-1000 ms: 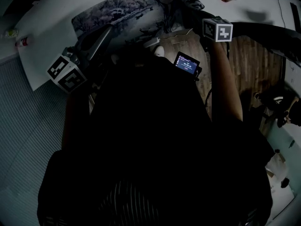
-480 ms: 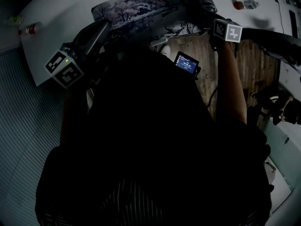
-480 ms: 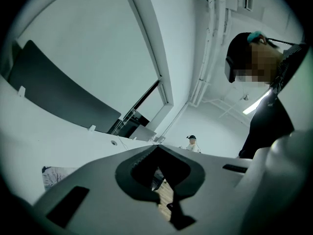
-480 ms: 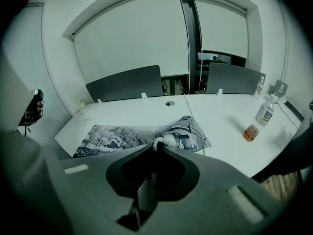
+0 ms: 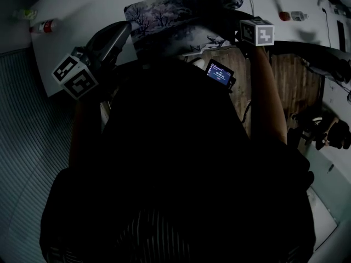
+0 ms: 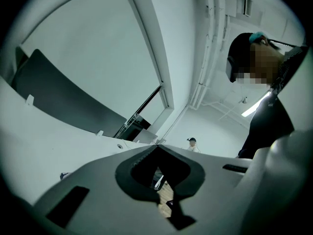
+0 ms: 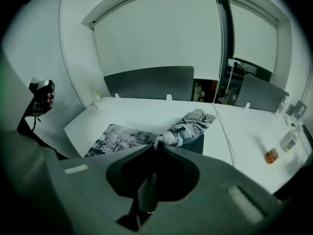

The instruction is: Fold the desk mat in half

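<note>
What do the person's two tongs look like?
The left tongs and right tongs are grey, with a dark hollow behind the tips. The left cube and right cube are white with black square markers. The person wears a dark top.

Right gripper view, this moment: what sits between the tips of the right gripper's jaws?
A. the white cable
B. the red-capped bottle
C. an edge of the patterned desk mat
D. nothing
C: the right gripper is shut, its tips pinching a raised edge of the desk mat; the bottle and the cable lie apart from it on the table.
</note>
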Motion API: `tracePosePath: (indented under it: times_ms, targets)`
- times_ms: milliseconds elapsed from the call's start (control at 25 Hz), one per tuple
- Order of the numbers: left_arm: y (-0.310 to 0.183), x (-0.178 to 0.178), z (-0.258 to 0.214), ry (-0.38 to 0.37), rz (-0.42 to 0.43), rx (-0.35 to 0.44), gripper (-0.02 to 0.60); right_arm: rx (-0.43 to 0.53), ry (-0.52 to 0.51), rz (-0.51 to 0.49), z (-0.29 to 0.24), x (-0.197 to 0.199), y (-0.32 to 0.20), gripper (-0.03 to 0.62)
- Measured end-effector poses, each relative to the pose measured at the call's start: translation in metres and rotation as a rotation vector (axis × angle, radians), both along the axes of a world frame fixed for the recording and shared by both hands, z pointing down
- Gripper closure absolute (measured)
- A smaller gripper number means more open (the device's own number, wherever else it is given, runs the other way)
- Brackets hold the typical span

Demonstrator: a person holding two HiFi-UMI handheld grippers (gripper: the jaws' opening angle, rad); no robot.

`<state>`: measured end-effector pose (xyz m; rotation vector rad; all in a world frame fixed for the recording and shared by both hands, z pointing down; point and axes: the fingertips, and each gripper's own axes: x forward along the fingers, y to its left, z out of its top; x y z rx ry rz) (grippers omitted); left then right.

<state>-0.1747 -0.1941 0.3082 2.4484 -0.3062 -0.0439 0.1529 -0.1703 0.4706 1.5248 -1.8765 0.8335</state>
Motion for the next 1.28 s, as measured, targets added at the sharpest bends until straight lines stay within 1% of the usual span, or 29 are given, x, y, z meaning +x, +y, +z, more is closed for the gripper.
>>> tracePosePath:
  times_ms: [120,240,360,520,680,800,920,1080,1200,1280]
  targets:
    - [-0.007,-0.017,0.000,0.002,-0.025,-0.024,0.572,-0.006,-0.019,-0.034,-0.001,-0.028,-0.010,0.576]
    - [-0.013,-0.029,-0.005,0.013,-0.047,-0.022,0.572,-0.033,-0.024,-0.101,0.003,-0.054,-0.018,0.576]
    - [-0.015,-0.039,-0.002,0.019,-0.066,-0.023,0.572,-0.081,-0.015,-0.187,0.015,-0.084,-0.024,0.576]
    - [-0.018,-0.060,0.001,0.024,-0.082,-0.030,0.572,-0.148,0.021,-0.308,0.030,-0.130,-0.032,0.576]
    - [-0.018,-0.074,0.004,0.034,-0.118,-0.040,0.572,-0.215,0.021,-0.392,0.051,-0.161,-0.037,0.576]
    - [-0.016,-0.089,0.006,0.045,-0.155,-0.045,0.572,-0.256,0.019,-0.460,0.060,-0.189,-0.039,0.576]
    - [-0.013,-0.106,0.010,0.051,-0.198,-0.054,0.572,-0.296,0.044,-0.548,0.069,-0.217,-0.037,0.575]
    - [-0.004,-0.121,0.011,0.046,-0.227,-0.066,0.572,-0.353,0.068,-0.655,0.076,-0.253,-0.028,0.572]
    - [0.004,-0.131,0.006,0.045,-0.246,-0.080,0.572,-0.358,0.076,-0.731,0.077,-0.285,-0.025,0.572]
    - [0.008,-0.128,0.003,0.037,-0.247,-0.083,0.572,-0.362,0.072,-0.774,0.080,-0.303,-0.021,0.569]
